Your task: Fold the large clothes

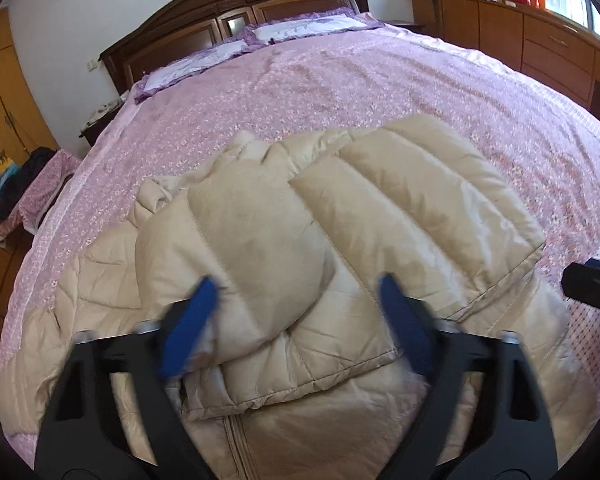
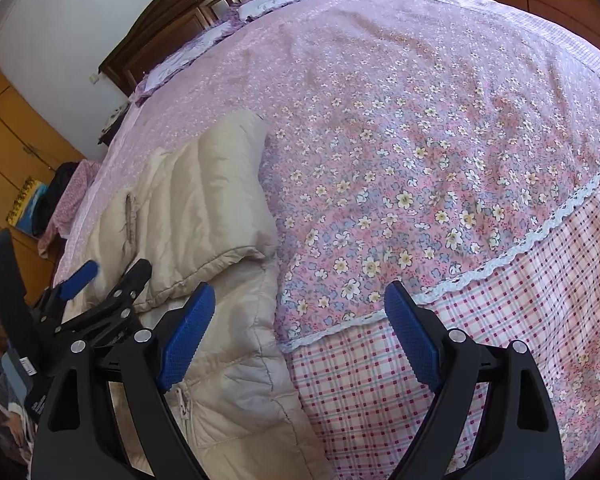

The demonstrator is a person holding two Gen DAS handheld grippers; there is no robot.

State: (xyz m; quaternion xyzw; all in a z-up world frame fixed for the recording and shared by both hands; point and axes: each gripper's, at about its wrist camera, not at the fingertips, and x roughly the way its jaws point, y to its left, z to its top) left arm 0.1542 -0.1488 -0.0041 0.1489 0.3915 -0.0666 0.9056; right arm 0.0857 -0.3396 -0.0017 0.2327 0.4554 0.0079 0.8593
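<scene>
A beige quilted puffer jacket [image 1: 340,240] lies on the pink floral bedspread [image 1: 340,92], both sleeves folded across its front, zipper toward me. My left gripper [image 1: 296,320] is open and empty, hovering over the folded sleeves. In the right wrist view the jacket [image 2: 204,200] lies at the left; my right gripper [image 2: 300,332] is open and empty, over the jacket's right edge and the bedspread [image 2: 420,140]. The left gripper [image 2: 100,280] shows at the left of that view. The right gripper's edge [image 1: 592,286] shows at the right of the left wrist view.
Two pillows [image 1: 300,28] and a dark wooden headboard [image 1: 228,4] are at the bed's far end. Wooden cabinets [image 1: 540,44] line the right wall and a wardrobe [image 1: 0,120] the left. A cloth-draped seat [image 1: 36,196] stands beside the bed's left edge.
</scene>
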